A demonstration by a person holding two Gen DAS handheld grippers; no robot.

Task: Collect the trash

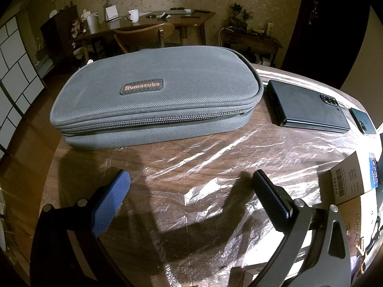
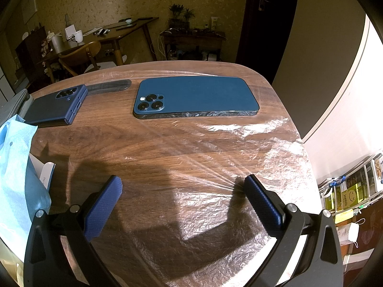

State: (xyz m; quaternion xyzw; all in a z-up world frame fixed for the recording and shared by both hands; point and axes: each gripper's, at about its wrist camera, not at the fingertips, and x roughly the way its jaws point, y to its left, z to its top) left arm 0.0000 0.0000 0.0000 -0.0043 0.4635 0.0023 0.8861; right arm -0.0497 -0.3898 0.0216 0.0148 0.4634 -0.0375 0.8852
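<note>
A crumpled sheet of clear plastic film (image 1: 215, 157) lies spread over the wooden table (image 1: 79, 167). My left gripper (image 1: 191, 175) hovers just above it, open, with nothing between its blue-padded fingers. The same film (image 2: 239, 167) covers the table's right side, and my right gripper (image 2: 182, 179) stands open over it, also holding nothing. A light blue bag (image 2: 14, 167) lies at the left edge of the right wrist view, with a white card (image 2: 46, 174) beside it. Cardboard boxes, one with a barcode label (image 1: 352, 181) and one printed L'Oreal (image 1: 352, 215), sit at the right in the left wrist view.
A grey zipped Homecube pouch (image 1: 153, 95) fills the far left of the table. A dark folding phone (image 1: 306, 107) and a blue phone (image 2: 196, 96) lie face down behind the film. A black strip (image 2: 107, 86) lies beyond the folding phone (image 2: 57, 105). The table's edge drops away at right.
</note>
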